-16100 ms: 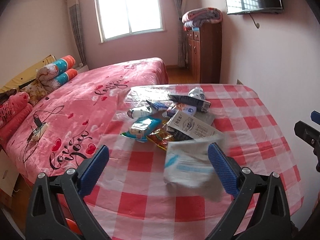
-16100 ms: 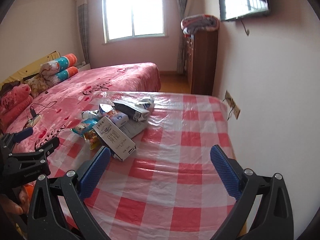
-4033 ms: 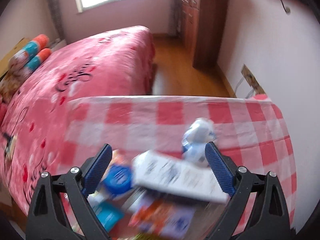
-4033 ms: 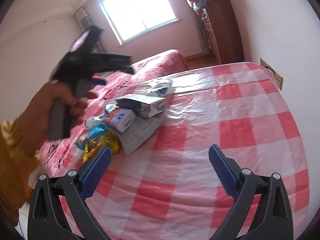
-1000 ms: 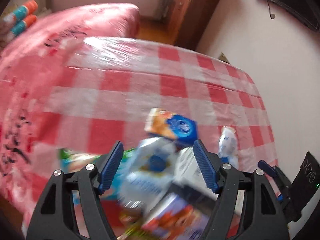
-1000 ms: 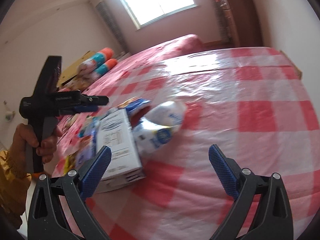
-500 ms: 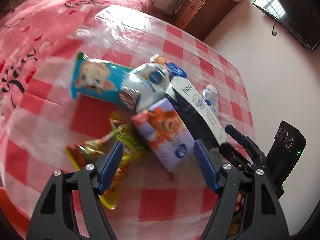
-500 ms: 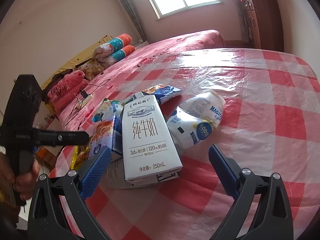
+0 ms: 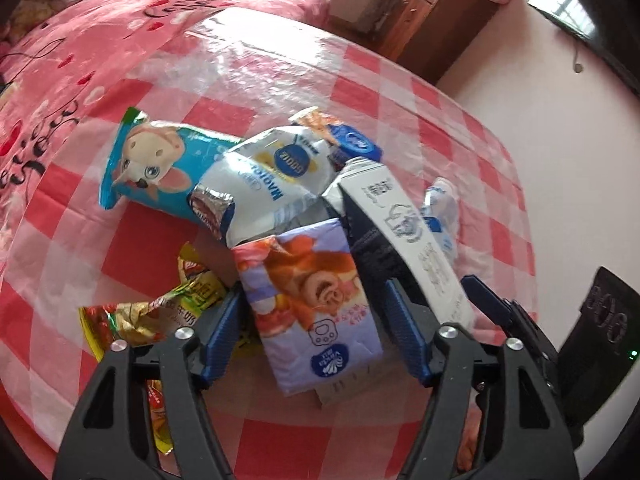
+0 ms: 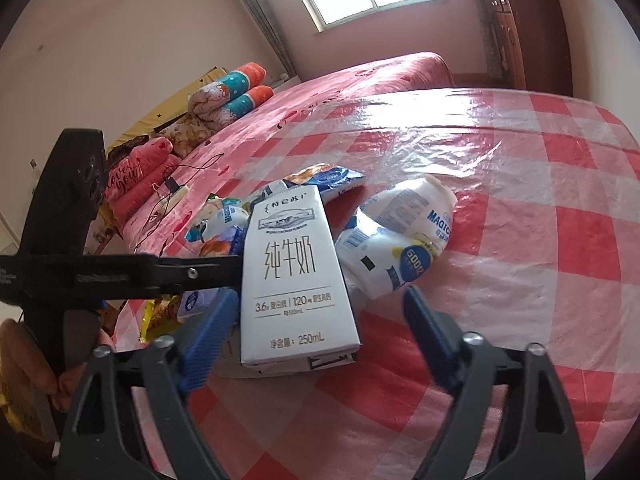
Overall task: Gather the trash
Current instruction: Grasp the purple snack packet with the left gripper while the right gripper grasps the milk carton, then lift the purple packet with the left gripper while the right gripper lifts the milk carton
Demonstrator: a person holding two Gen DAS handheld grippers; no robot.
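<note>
The left hand-held gripper (image 9: pixel 314 332) is straddling the purple carton (image 9: pixel 310 300) with its blue fingers spread wide, not yet pinching it. The right hand-held gripper (image 10: pixel 316 338) is hanging wide open around the near end of the white milk carton (image 10: pixel 294 276), holding nothing. The trash is lying heaped on the checked worktop (image 10: pixel 540 240), a white pouch (image 10: pixel 400 240) just beside the milk carton
</note>
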